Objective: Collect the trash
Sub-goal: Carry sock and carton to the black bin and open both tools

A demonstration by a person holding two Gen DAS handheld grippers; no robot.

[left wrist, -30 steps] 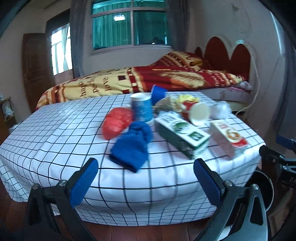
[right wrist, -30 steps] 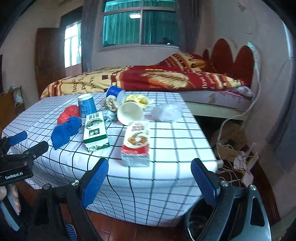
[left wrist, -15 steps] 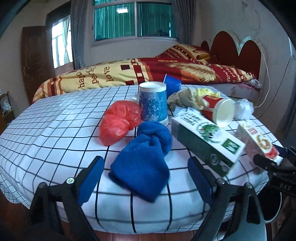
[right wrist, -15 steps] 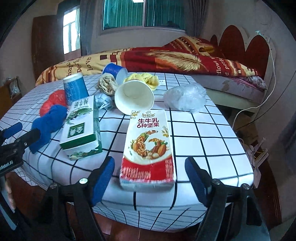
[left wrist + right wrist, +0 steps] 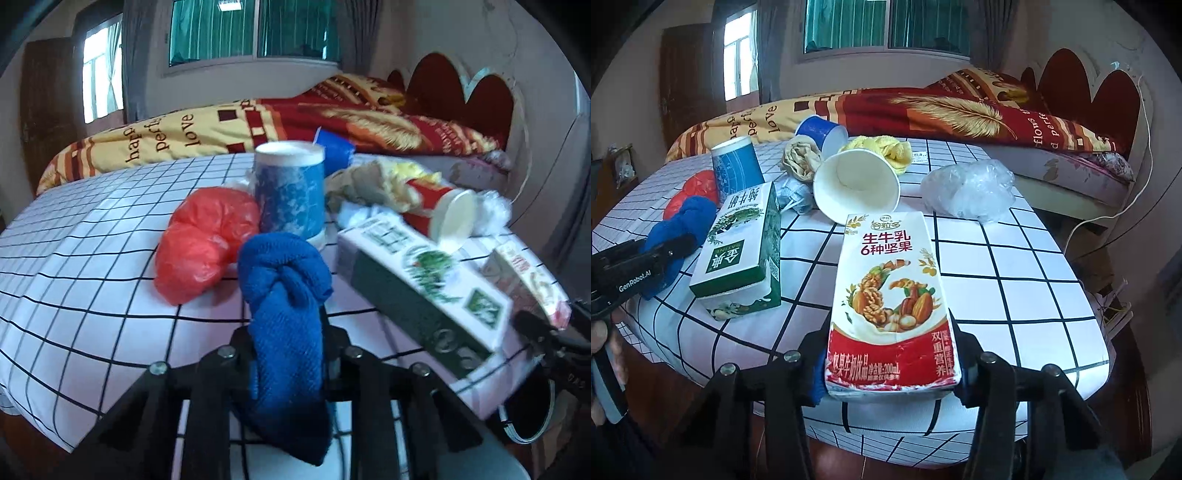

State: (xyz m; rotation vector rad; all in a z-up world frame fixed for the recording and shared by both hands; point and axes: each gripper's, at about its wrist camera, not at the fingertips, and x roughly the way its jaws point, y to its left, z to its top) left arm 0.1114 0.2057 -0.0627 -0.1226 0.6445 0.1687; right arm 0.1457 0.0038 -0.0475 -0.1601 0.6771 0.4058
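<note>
Left wrist view: the left hand-held gripper (image 5: 286, 354) sits at the bottom centre of the frame, its jaws drawn narrow and clamped on the near end of a blue knitted cloth (image 5: 284, 295) that lies on the bench (image 5: 92, 280), which wears a white cloth with a black grid. Just left of the cloth is a crumpled red plastic bag (image 5: 207, 243). Behind it stands an upside-down blue patterned paper cup (image 5: 290, 192), and a second blue cup (image 5: 334, 149) peeks out behind that. To the right lie a green milk carton (image 5: 424, 291) and a red paper cup (image 5: 439, 212) on its side. At the right edge is the nut milk carton (image 5: 528, 277), with part of the right hand-held gripper (image 5: 546, 332) at its near end.

Right wrist view: the right hand-held gripper (image 5: 890, 373) fills the lower centre, its jaws closing, with the near end of the nut milk carton (image 5: 890, 295) between them and both pads against its sides. The carton lies flat at the near edge of the bench (image 5: 1015, 266). Left of it lies the green milk carton (image 5: 742, 254), and further left the left hand-held gripper (image 5: 665, 251) clamps the blue knitted cloth (image 5: 687, 225). Above centre, the red paper cup (image 5: 857, 184) shows its open mouth; to the right sits a clear plastic bag (image 5: 967, 188). A bed (image 5: 923, 110) with a red and yellow quilt runs across the upper frame.
</note>
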